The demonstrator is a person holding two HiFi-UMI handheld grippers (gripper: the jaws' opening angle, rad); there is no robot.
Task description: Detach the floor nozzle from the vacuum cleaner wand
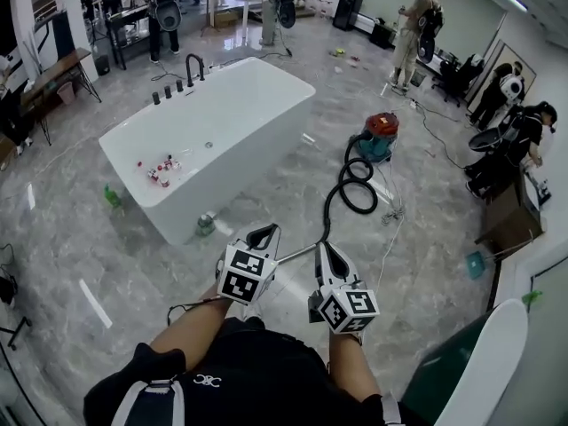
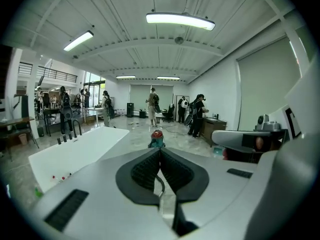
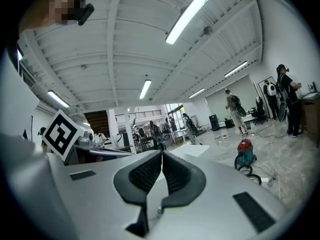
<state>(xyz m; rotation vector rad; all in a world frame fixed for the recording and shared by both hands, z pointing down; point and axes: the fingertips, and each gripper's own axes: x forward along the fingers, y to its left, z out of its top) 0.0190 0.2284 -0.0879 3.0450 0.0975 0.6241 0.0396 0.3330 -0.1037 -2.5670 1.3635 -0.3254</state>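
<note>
Low in front of me, above the marble floor [image 1: 106, 264], my left gripper [image 1: 264, 234] and right gripper [image 1: 325, 252] sit side by side, each with its jaws pressed together on nothing. Between them shows a short silver stretch of the wand [image 1: 297, 254]. From there the black hose [image 1: 353, 185] coils ahead and rightward to the red-and-teal vacuum cleaner [image 1: 382, 137], well apart from both tools. I cannot make out the floor nozzle. Ahead to my left stands a white bathtub [image 1: 240, 177].
</note>
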